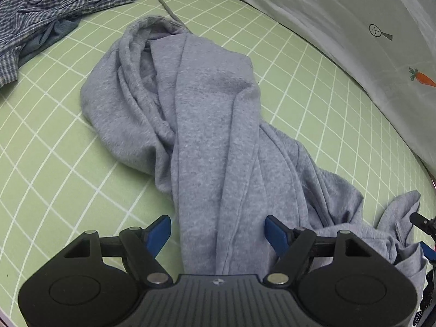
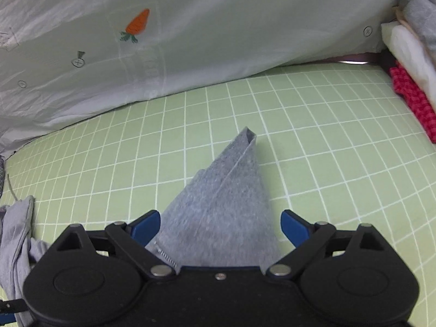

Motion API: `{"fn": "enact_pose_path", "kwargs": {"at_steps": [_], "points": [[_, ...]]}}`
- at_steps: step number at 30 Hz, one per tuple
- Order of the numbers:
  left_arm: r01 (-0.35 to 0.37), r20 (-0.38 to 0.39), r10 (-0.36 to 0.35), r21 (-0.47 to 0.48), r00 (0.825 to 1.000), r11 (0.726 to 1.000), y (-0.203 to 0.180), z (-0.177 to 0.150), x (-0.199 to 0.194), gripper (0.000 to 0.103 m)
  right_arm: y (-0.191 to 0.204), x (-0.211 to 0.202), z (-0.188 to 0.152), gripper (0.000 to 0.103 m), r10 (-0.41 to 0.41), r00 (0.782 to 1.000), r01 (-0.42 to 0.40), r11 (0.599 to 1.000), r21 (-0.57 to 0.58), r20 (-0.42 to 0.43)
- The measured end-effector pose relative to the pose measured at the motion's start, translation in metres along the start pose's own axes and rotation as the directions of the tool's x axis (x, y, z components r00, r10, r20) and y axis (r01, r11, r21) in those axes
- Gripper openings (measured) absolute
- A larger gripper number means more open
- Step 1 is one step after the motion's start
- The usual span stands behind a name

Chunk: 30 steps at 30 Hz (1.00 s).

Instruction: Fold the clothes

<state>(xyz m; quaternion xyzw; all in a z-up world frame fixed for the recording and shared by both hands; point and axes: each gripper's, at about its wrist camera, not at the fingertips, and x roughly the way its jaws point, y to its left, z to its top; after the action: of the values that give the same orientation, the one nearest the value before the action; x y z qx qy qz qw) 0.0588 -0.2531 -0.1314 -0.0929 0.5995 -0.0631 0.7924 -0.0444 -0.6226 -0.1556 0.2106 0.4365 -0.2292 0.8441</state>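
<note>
A grey hoodie (image 1: pixel 207 125) lies bunched in a long strip on the green grid-patterned sheet (image 1: pixel 49 163), hood at the far end with a drawstring (image 1: pixel 166 5) trailing past it. My left gripper (image 1: pixel 218 231) hangs over the near end of the strip. It is open, and the cloth lies between its blue fingers (image 1: pixel 160 231) without being pinched. In the right wrist view a pointed grey corner of the hoodie (image 2: pixel 229 190), with zipper teeth at its near left edge, lies flat on the sheet. My right gripper (image 2: pixel 220 224) straddles it, wide open, with both pads off the cloth.
A crumpled blue plaid shirt (image 1: pixel 54 8) lies at the far left. A white cover with a carrot print (image 2: pixel 190 41) rises along the back edge. A stack of folded clothes (image 2: pixel 408 49) over a red knit piece (image 2: pixel 411 103) sits at the far right.
</note>
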Motion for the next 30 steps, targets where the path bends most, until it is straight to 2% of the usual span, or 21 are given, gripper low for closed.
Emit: {"fn": "enact_pose_path", "kwargs": {"at_steps": [1, 3, 5, 6, 8, 10, 13, 18, 21, 23, 25, 27, 30], "points": [[0.003, 0.001, -0.003, -0.002, 1.000, 1.000, -0.002, 0.004, 0.004, 0.071, 0.000, 0.011, 0.005, 0.093, 0.001, 1.000, -0.001, 1.000, 0.007, -0.020], [0.020, -0.002, -0.020, -0.011, 1.000, 1.000, -0.006, 0.011, 0.013, 0.053, -0.001, 0.026, 0.010, 0.080, 0.005, 0.999, -0.005, 1.000, 0.008, -0.047], [0.030, 0.000, -0.030, -0.008, 1.000, 1.000, -0.014, 0.017, 0.021, 0.046, -0.003, 0.031, 0.009, 0.056, -0.014, 0.999, 0.014, 1.000, -0.012, -0.041], [0.029, 0.005, -0.029, 0.004, 1.000, 1.000, -0.019, 0.019, 0.023, 0.043, -0.004, 0.034, 0.009, 0.051, -0.024, 0.999, 0.023, 0.999, -0.022, -0.038], [0.024, 0.025, -0.026, 0.048, 0.999, 0.999, -0.033, 0.024, 0.026, 0.039, -0.012, 0.033, 0.007, 0.031, -0.061, 0.998, 0.060, 0.997, -0.041, -0.022], [0.025, 0.040, -0.029, 0.087, 0.999, 0.996, -0.047, 0.032, 0.031, 0.038, -0.022, 0.029, 0.004, 0.022, -0.105, 0.994, 0.105, 0.993, -0.060, -0.001], [0.040, 0.066, -0.050, 0.139, 0.997, 0.990, -0.072, 0.052, 0.042, 0.037, -0.038, 0.023, 0.000, 0.021, -0.176, 0.984, 0.177, 0.981, -0.080, 0.030], [0.074, 0.095, -0.098, 0.229, 0.991, 0.971, -0.134, 0.091, 0.058, 0.036, -0.096, 0.003, -0.007, 0.021, -0.336, 0.942, 0.337, 0.941, -0.033, 0.021], [0.150, 0.097, -0.180, 0.255, 0.979, 0.955, -0.164, 0.097, 0.049, 0.037, -0.128, -0.013, -0.014, 0.021, -0.399, 0.917, 0.400, 0.916, 0.030, -0.016], [0.167, 0.100, -0.201, 0.277, 0.974, 0.946, -0.175, 0.090, 0.039, 0.038, -0.139, -0.023, -0.024, 0.021, -0.420, 0.907, 0.422, 0.905, 0.057, -0.043], [0.141, 0.114, -0.186, 0.318, 0.976, 0.938, -0.178, 0.074, 0.028, 0.040, -0.139, -0.032, -0.038, 0.021, -0.427, 0.902, 0.430, 0.901, 0.051, -0.059], [0.095, 0.128, -0.148, 0.350, 0.981, 0.932, -0.169, 0.053, 0.016, 0.051, -0.134, -0.041, -0.053, 0.022, -0.416, 0.906, 0.420, 0.906, 0.052, -0.071], [0.084, 0.085, -0.121, 0.350, 0.989, 0.933, -0.142, 0.021, 0.007, 0.054, -0.120, -0.055, -0.078, 0.022, -0.392, 0.917, 0.395, 0.918, 0.040, -0.075]]}}
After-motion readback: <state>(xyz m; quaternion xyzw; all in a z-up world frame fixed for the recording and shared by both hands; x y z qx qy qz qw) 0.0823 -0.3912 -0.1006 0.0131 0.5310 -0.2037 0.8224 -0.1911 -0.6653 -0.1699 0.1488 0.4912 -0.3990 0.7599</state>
